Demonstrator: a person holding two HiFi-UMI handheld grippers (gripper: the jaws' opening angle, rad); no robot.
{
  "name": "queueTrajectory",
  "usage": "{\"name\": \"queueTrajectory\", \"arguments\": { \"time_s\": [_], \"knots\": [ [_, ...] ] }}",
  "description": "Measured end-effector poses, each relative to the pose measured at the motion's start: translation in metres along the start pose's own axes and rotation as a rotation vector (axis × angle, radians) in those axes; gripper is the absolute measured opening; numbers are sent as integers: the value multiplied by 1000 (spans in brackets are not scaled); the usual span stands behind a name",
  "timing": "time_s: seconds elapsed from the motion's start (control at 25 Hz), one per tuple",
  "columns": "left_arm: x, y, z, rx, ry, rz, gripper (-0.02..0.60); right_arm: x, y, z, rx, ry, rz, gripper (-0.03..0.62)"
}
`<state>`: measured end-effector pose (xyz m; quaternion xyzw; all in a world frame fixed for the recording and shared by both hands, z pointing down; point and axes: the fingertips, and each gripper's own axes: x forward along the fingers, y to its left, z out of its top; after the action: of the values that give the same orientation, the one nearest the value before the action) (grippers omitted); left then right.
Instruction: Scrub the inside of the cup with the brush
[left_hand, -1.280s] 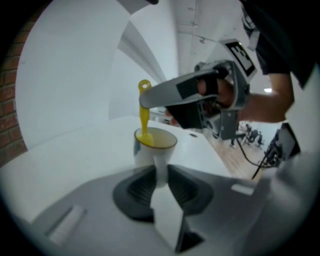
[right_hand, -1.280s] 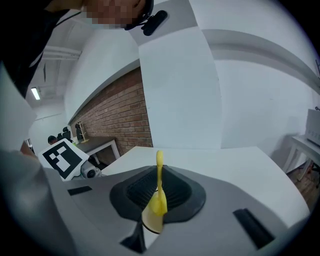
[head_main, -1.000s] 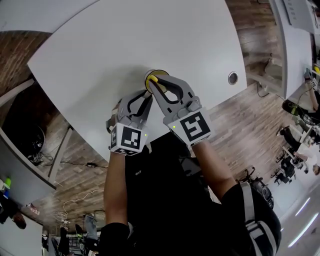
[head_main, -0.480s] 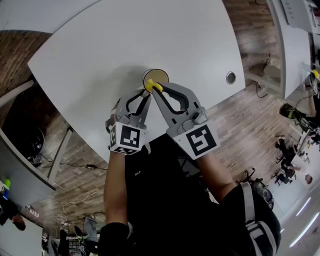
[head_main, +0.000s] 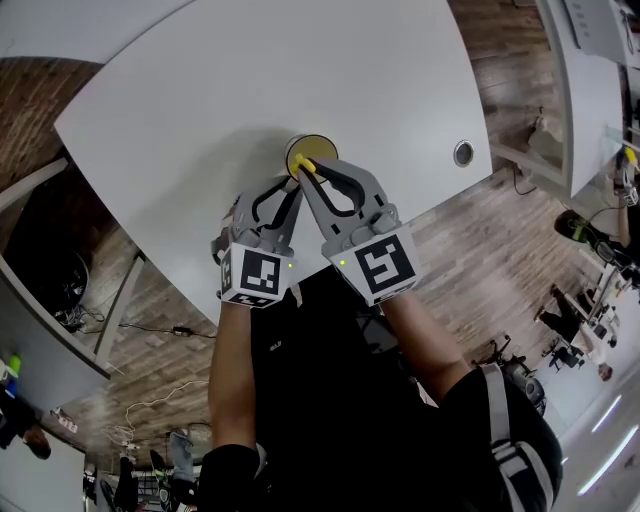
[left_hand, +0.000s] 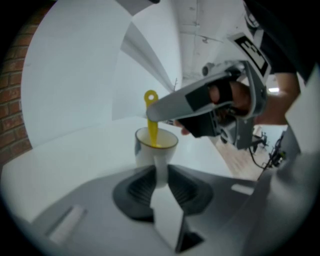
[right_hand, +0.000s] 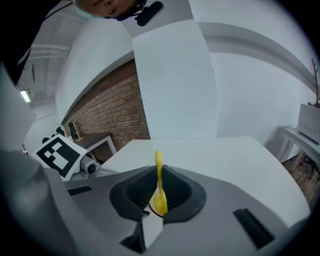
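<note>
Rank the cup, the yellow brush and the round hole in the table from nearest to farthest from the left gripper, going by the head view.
1. The cup, its handle clamped by the left gripper.
2. The yellow brush, standing in the cup, just beyond.
3. The round hole, far right, near the edge of the table.

**A:** Is there any writing to read here?

**B:** No words, numbers or brand names can be read. The only printed signs are black-and-white square patterns, not letters. The left marker (head_main: 252, 277) is on the cube of the left gripper (head_main: 293, 190), on the person's side of the cup (head_main: 320, 147). The right marker (head_main: 378, 265) is on the cube of the right gripper (head_main: 306, 166), also on the person's side of the cup.

**A:** Anything else?

**B:** A tiny pale print on the black shirt (head_main: 330, 400), further from the cup, is too small to read.
</note>
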<state>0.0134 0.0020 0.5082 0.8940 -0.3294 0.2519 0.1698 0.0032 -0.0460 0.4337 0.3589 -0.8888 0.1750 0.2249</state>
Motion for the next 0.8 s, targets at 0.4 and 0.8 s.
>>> {"name": "queueTrajectory", "arguments": {
  "time_s": [0.4, 0.8],
  "knots": [
    [1, 2, 0, -4, -1, 20, 72, 13, -3, -15, -52, 66, -19, 29],
    [1, 5, 1, -29, 2, 48, 75, 8, -14, -9, -40, 26, -48, 29]
  ]
}}
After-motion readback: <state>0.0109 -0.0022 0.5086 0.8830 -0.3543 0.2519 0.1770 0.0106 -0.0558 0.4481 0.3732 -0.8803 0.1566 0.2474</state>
